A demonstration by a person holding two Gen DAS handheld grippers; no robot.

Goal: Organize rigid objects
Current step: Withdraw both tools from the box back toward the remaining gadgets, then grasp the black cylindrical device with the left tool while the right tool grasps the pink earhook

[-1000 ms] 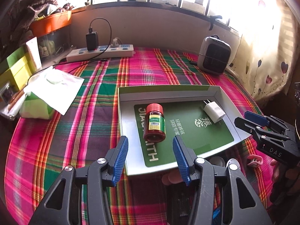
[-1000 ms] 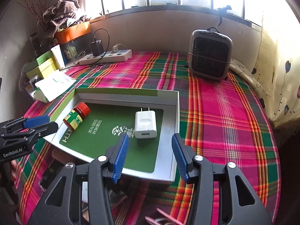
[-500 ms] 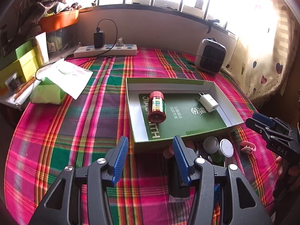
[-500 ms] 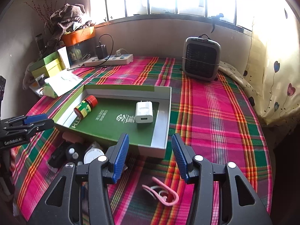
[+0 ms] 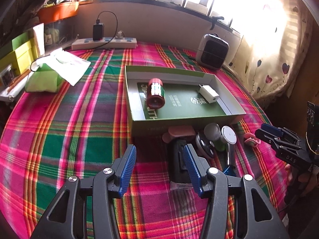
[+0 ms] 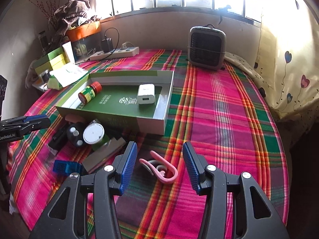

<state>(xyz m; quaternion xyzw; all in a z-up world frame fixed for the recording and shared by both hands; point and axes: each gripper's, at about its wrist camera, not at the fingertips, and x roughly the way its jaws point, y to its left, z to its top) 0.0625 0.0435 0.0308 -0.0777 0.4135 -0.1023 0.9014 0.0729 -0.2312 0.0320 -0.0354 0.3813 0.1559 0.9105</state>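
Lying on the plaid-covered counter (image 6: 229,103), just ahead of the right gripper (image 6: 159,164), the pink clip (image 6: 159,168) sits in line with the gap between the jaws, which stand released with nothing between the pads. Its long axis runs diagonally, from upper left to lower right in the right wrist view, so it lies skewed to the closing line of the jaws; some wrist turn looks needed before a clean pinch.

The left gripper (image 5: 159,168) is likewise released and empty. It points at the cluster of loose items by the near wall of the green box (image 5: 179,122); the black device (image 5: 177,163) lies just at its right finger, long axis running away from the camera.

Inside the box lie the red-capped bottle (image 5: 156,95), on its side, and the white charger (image 5: 208,94), well apart.

Judgement: the right hand is nearer the clip, the left nearer the cluster; the box stands beyond both.
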